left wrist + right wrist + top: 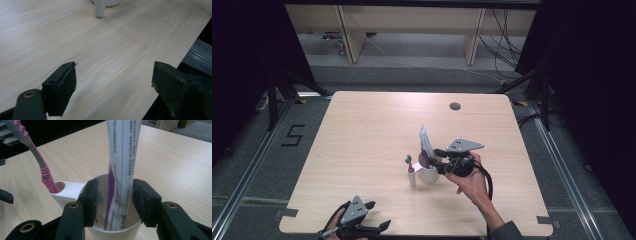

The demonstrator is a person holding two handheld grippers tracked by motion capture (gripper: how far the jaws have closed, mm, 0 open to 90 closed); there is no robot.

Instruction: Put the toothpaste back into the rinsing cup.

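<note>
Right gripper [113,202]: jaws parted w/ toothpaste tube [122,170] upright between them in white cup [117,232]; pink toothbrush [37,157] in side holder. Left gripper [113,82]: open, near-left, over table [112,50].

You have a pale wood-grain table [362,130] with a smooth, matt top. The white cup [117,230] looks like glossy plastic, as does its side holder [72,188] at nine o'clock. The toothpaste tube [122,157] is smooth printed plastic; the toothbrush [37,157] pink and grey, rubbery. Your gripper pads [93,202] look matt, worn black.
</note>
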